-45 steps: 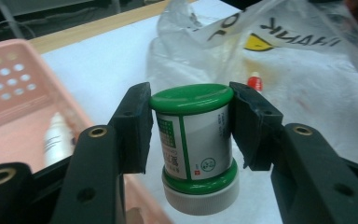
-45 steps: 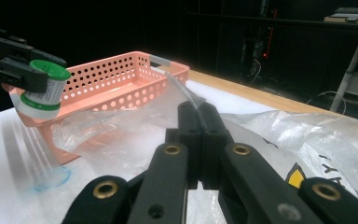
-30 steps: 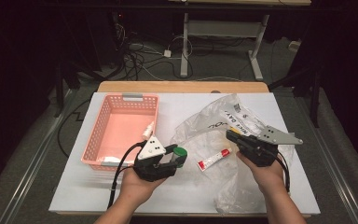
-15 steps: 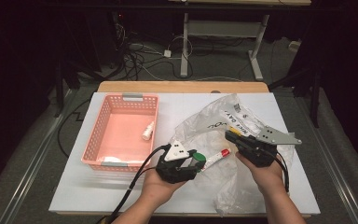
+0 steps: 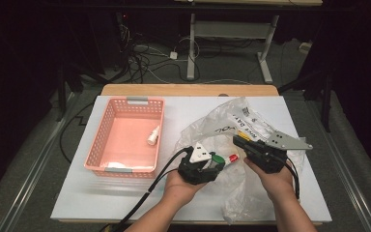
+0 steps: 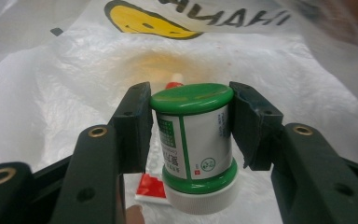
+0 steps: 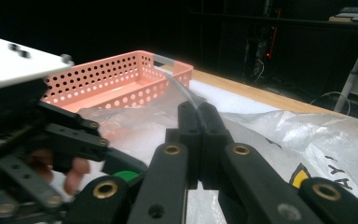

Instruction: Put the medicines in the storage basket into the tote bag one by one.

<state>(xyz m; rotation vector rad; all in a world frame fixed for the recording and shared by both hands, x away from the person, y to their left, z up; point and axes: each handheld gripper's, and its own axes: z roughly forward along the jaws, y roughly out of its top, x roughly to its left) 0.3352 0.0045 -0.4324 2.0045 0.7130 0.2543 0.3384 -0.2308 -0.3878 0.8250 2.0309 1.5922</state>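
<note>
left gripper (image 6: pixel 189 116) jaws clamp green-capped bottle (image 6: pixel 193 140): rigid, light, slick; grip mid-body. right gripper (image 7: pixel 200 140) jaws shut, pinching limp plastic bag (image 7: pixel 307 135) edge.

The green-capped bottle (image 6: pixel 193 144) hides most of the red-capped tube (image 6: pixel 151 186) behind it, so the tube's print can't be read. The bottle's own small label text is too fine to make out. Beside the bottle, the plastic bag (image 6: pixel 65 93) runs past the frame's edges, its yellow logo cut off at the top.
</note>
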